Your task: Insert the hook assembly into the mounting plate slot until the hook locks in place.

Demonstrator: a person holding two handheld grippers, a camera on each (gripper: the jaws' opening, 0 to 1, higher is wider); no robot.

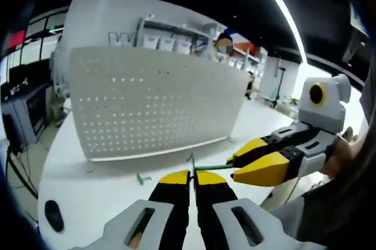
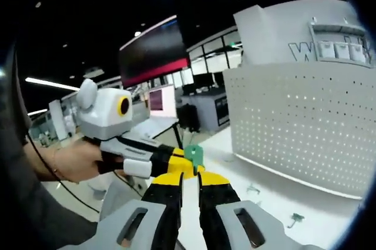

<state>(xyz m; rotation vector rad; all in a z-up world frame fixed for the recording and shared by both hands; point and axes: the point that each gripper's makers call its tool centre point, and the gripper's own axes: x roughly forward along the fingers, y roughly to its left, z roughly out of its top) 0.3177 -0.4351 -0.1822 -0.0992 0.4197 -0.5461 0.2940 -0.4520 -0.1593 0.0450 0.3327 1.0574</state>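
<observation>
Two tools meet above the white surface (image 1: 106,185), in front of the upright perforated mounting plate (image 1: 153,100). The left tool (image 1: 190,180) has its jaws together on a thin green hook assembly (image 1: 212,167). The right tool (image 1: 261,162) pinches the hook's other end, jaws closed. Small loose hooks (image 2: 295,219) lie near the plate's base.

Matt white perforated metal plate (image 1: 155,103), smooth white tabletop (image 1: 106,194), green plastic hook (image 2: 194,155)

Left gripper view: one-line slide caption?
Both grippers, left and right, pinch a green hook above the white table, facing the pegboard.
</observation>
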